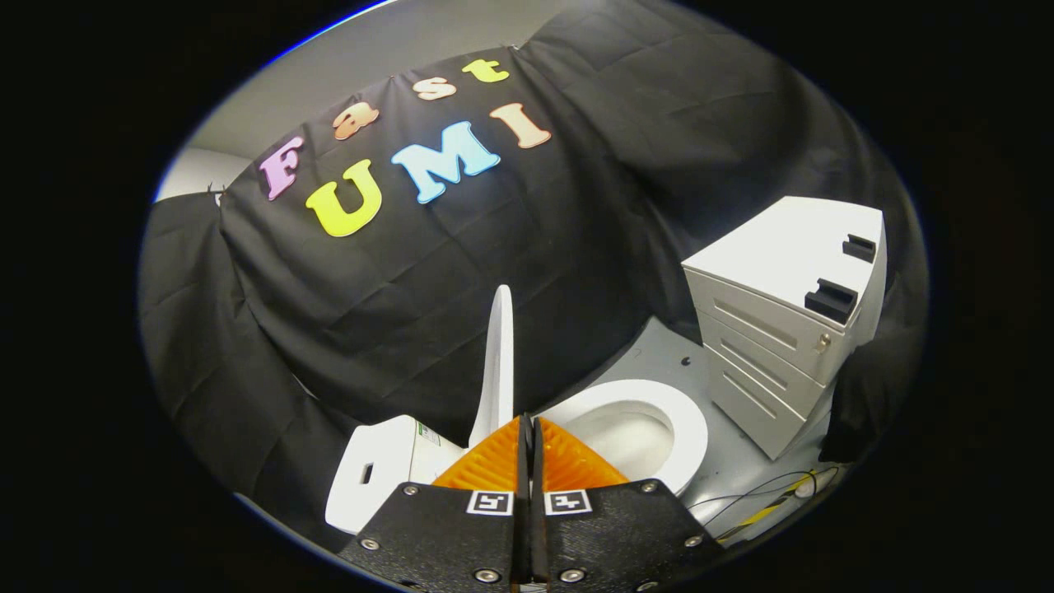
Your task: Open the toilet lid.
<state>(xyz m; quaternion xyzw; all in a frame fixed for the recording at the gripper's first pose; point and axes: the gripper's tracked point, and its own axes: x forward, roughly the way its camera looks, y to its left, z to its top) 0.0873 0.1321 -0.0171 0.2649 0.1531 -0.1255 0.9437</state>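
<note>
Toilet seat [683, 428] partly behind fingers [576, 461].

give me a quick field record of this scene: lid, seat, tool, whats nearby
lid: raised, standing upright
seat: down, bowl open
tank: behind the lid
tool: fingers together, nothing between them, tips just short of the lid's lower edge
cabinet: drawers, beside the toilet
cables: on the floor by the cabinet
task: lid looks open
</note>
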